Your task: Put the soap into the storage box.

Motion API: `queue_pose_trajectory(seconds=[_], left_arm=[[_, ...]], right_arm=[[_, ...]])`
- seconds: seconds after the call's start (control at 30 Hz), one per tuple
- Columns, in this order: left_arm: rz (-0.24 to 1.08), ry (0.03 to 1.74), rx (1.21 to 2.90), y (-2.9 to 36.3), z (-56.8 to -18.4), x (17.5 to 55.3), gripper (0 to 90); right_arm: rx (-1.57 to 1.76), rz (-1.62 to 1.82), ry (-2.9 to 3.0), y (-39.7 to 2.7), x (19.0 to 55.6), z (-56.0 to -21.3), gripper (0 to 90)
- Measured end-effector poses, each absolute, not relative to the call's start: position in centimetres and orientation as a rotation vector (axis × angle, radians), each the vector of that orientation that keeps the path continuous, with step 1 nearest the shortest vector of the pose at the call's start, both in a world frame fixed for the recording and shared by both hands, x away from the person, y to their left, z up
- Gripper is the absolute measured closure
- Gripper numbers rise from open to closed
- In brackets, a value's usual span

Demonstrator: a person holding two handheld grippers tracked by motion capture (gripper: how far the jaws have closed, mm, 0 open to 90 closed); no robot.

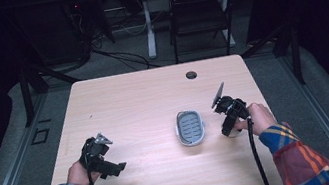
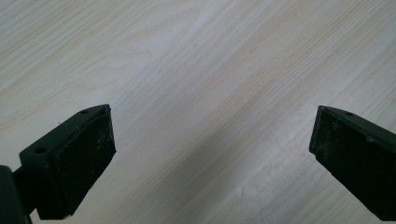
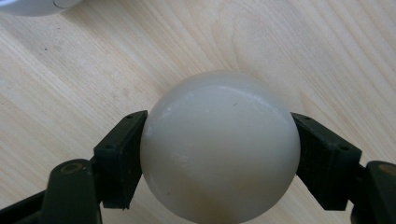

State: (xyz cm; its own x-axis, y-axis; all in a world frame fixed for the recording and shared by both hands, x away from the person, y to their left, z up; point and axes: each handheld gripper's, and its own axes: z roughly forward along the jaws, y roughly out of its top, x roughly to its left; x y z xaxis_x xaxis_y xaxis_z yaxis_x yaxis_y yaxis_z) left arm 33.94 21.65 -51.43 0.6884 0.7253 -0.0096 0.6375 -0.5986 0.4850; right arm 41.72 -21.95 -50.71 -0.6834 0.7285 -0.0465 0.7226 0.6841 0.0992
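Pale wood-grain counter [image 1: 143, 101]; grey oval dish [image 1: 190, 127] with ribbed inner surface lying near its middle; off-white smooth ball [image 3: 219, 144] clamped between both jaws of the right tongs [image 3: 219, 156], low over the counter just right of the dish; left tongs [image 2: 212, 140] near the counter's front left, jaws spread wide with bare wood between them; plaid sleeves on both forearms.
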Motion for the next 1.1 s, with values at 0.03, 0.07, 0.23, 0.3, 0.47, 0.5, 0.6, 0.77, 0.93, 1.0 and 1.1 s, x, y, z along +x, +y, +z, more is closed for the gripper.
queue_pose_trajectory(seconds=[0.03, 0.07, 0.23, 0.3, 0.47, 0.5, 0.6, 0.77, 0.93, 1.0, 1.1], left_arm=[[0.259, 1.054, 2.444, 21.6, -51.4, 34.0, 0.3], [0.259, 1.054, 2.444, 21.6, -51.4, 34.0, 0.3], [0.262, 1.054, 2.447, 21.7, -51.4, 34.0, 0.3], [0.262, 1.053, 2.445, 21.6, -51.4, 33.9, 0.3], [0.26, 1.05, 2.444, 21.6, -51.4, 34.0, 0.3], [0.258, 1.051, 2.444, 21.6, -51.4, 34.0, 0.3], [0.261, 1.054, 2.444, 21.6, -51.4, 34.0, 0.3], [0.259, 1.053, 2.445, 21.7, -51.4, 34.0, 0.4], [0.262, 1.054, 2.442, 21.6, -51.4, 34.0, 0.3], [0.256, 1.051, 2.445, 21.6, -51.4, 34.0, 0.4], [0.256, 1.051, 2.445, 21.6, -51.4, 34.0, 0.3]], right_arm=[[1.189, 0.086, 2.822, -21.8, 41.9, -50.5, 24.5], [1.189, 0.086, 2.822, -21.8, 41.9, -50.5, 24.5], [1.175, 0.089, 2.819, -21.2, 42.0, -50.3, 24.6], [1.166, 0.093, 2.821, -20.8, 42.0, -50.1, 24.6], [1.147, 0.082, 2.834, -20.3, 42.1, -49.9, 24.6], [1.136, 0.07, 2.837, -20.1, 42.2, -49.7, 24.5], [1.14, 0.086, 2.838, -19.9, 42.2, -49.7, 24.5], [1.119, 0.084, 2.838, -19.3, 42.4, -49.3, 24.5], [1.111, 0.085, 2.841, -19.0, 42.5, -49.0, 24.6], [1.107, 0.089, 2.837, -18.8, 42.5, -49.0, 24.6], [1.099, 0.076, 2.843, -18.7, 42.5, -48.7, 24.6]])
